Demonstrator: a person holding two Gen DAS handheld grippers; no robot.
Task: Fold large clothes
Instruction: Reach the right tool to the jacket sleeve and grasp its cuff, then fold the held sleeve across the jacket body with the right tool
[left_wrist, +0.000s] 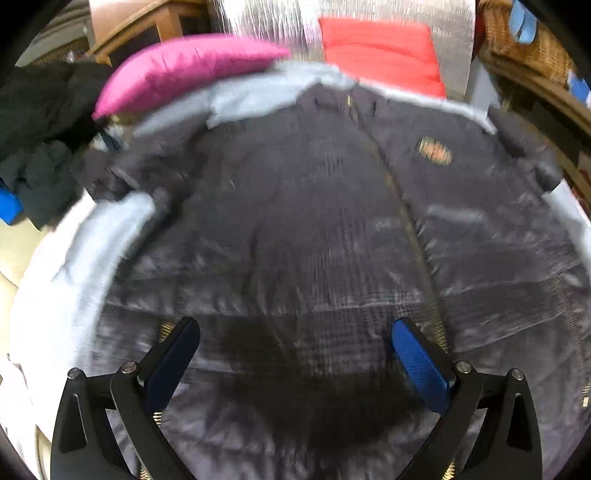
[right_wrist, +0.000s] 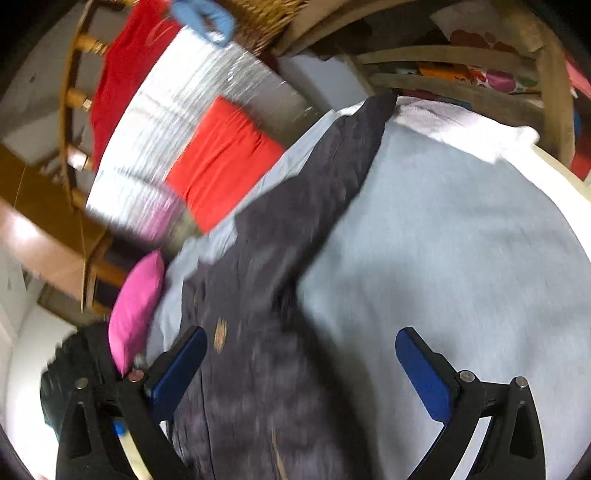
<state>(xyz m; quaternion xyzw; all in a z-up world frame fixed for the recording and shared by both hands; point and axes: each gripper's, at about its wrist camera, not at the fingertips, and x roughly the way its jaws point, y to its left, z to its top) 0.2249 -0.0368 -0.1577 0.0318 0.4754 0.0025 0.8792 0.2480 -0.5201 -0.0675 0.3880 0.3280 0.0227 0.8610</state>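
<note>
A large dark navy padded jacket (left_wrist: 295, 229) lies spread front-up on a pale blue sheet (left_wrist: 74, 266), zip down the middle and an orange chest badge (left_wrist: 436, 151) on one side. My left gripper (left_wrist: 295, 332) hovers open over the jacket's lower part, nothing between its fingers. In the right wrist view the same jacket (right_wrist: 273, 295) shows with one sleeve (right_wrist: 354, 147) stretched out across the pale blue sheet (right_wrist: 461, 258). My right gripper (right_wrist: 301, 347) is open above the jacket's side near the sleeve, holding nothing. Both views are motion-blurred.
A magenta cushion (left_wrist: 184, 74) and a red cushion (left_wrist: 380, 51) lie at the far end of the bed. A heap of dark clothes (left_wrist: 40, 140) sits at the left. Wooden furniture (right_wrist: 480, 85) and a wicker basket (right_wrist: 266, 22) stand beyond the bed.
</note>
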